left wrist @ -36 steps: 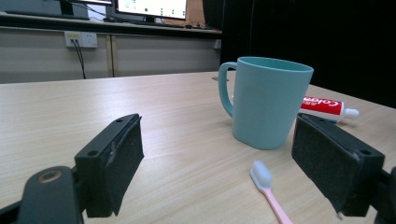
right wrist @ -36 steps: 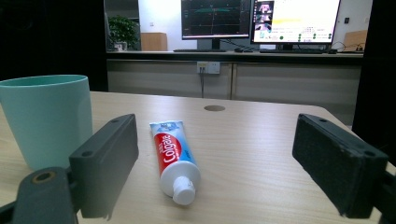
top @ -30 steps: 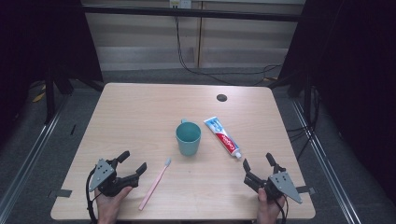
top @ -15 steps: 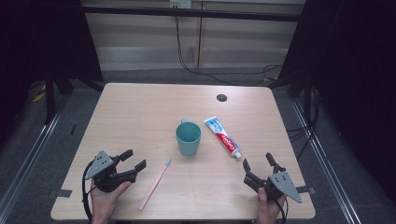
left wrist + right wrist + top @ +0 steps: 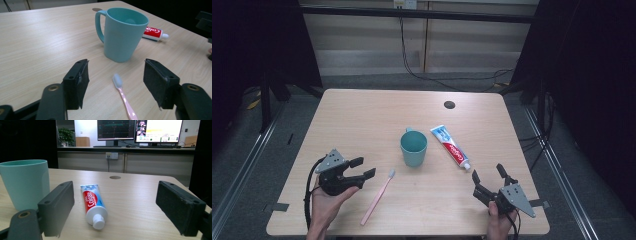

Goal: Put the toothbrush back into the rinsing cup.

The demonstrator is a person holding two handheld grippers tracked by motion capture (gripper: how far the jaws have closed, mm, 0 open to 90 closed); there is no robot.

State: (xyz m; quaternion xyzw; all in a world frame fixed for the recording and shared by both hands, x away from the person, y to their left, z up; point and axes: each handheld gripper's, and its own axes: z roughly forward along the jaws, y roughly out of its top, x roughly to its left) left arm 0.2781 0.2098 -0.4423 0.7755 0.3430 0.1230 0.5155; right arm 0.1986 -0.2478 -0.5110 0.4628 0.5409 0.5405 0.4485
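A pink toothbrush (image 5: 377, 197) lies on the wooden table (image 5: 362, 120), its white head pointing at a teal mug (image 5: 413, 148). My left gripper (image 5: 363, 168) hovers just left of the brush head. It is open, though its jaws have just been closing, with nothing pressed between them. In the left gripper view the toothbrush (image 5: 123, 96) lies on the table below the left gripper (image 5: 115, 72), with the mug (image 5: 122, 32) beyond. A toothpaste tube (image 5: 451, 147) lies right of the mug. My right gripper (image 5: 487, 171) stands open near it, facing the tube (image 5: 92, 201) and mug (image 5: 25, 182).
A dark round hole (image 5: 449, 104) sits in the far part of the tabletop. Dark curtains flank the table and cables (image 5: 412, 70) hang behind it. Monitors (image 5: 140, 130) stand on a desk beyond the far edge.
My left gripper has lifted off the table, shifted slightly toward the toothbrush head, and its jaws stand narrower. The right gripper, mug, tube and brush have not moved.
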